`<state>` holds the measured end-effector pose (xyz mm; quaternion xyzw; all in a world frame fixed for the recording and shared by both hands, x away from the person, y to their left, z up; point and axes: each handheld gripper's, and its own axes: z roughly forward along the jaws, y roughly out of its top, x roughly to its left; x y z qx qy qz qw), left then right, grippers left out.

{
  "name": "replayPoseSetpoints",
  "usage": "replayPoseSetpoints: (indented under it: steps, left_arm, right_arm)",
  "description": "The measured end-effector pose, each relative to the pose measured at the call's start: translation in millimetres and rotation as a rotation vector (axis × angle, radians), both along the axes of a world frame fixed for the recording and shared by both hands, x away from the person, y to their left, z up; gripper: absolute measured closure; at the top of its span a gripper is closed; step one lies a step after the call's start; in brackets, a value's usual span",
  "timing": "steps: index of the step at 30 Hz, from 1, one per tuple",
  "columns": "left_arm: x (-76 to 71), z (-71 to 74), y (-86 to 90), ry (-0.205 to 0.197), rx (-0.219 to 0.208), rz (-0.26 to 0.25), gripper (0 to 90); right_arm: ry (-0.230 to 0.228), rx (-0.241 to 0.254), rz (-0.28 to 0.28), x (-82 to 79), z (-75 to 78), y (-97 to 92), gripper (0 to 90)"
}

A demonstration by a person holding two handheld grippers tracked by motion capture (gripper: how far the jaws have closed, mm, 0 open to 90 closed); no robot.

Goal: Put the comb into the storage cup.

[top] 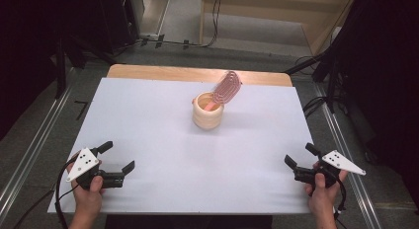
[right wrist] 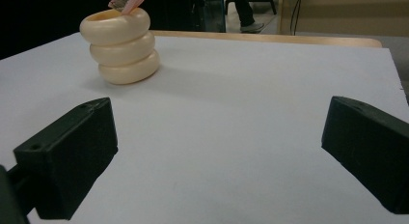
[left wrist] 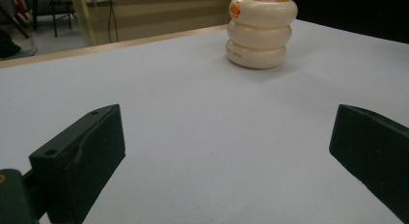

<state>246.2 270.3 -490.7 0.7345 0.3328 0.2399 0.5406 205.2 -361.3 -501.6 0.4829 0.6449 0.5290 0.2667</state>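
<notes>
Cream ribbed holder [top: 208, 110] carries a pink, seemingly slotted utensil [top: 227, 87]; both tools gape.

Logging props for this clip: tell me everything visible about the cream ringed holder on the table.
The cream holder looks like three stacked rounded rings, glossy like plastic or ceramic, with an open top and a small orange spot near its rim. It stands upright on the white table, toward the far middle, apart from both grippers. A pink slotted utensil stands in it, leaning out over its rim.
</notes>
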Motion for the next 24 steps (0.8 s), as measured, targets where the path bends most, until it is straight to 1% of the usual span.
replayPoseSetpoints:
  steps: [4, 6, 11, 16, 18, 24]
  left_arm:
    - [-0.1, 0.0, 0.1, 0.001, -0.001, 0.000, 0.0]
    - [-0.1, 0.0, 0.2, 0.000, -0.001, 0.001, 0.0]
    - [0.2, -0.1, 0.3, 0.000, -0.001, 0.001, 0.0]
    - [0.2, -0.1, 0.9, 0.000, -0.006, 0.008, 0.0]
    - [0.2, -0.1, 0.9, 0.000, -0.005, 0.009, 0.0]
    - [0.4, -0.1, 1.0, 0.000, -0.005, 0.010, 0.0]
  right_arm:
    - [0.002, 0.001, 0.001, -1.0, -1.9, -2.9, 0.0]
    - [0.003, -0.011, 0.000, -1.1, -3.1, -3.9, 0.0]
    - [-0.001, -0.011, -0.002, -3.9, -4.6, -9.4, 0.0]
    - [0.009, -0.001, -0.013, -7.6, -7.9, -16.1, 0.0]
    - [0.006, -0.010, -0.016, -8.0, -7.8, -17.0, 0.0]
    - [0.009, -0.005, -0.011, -7.0, -9.5, -17.0, 0.0]
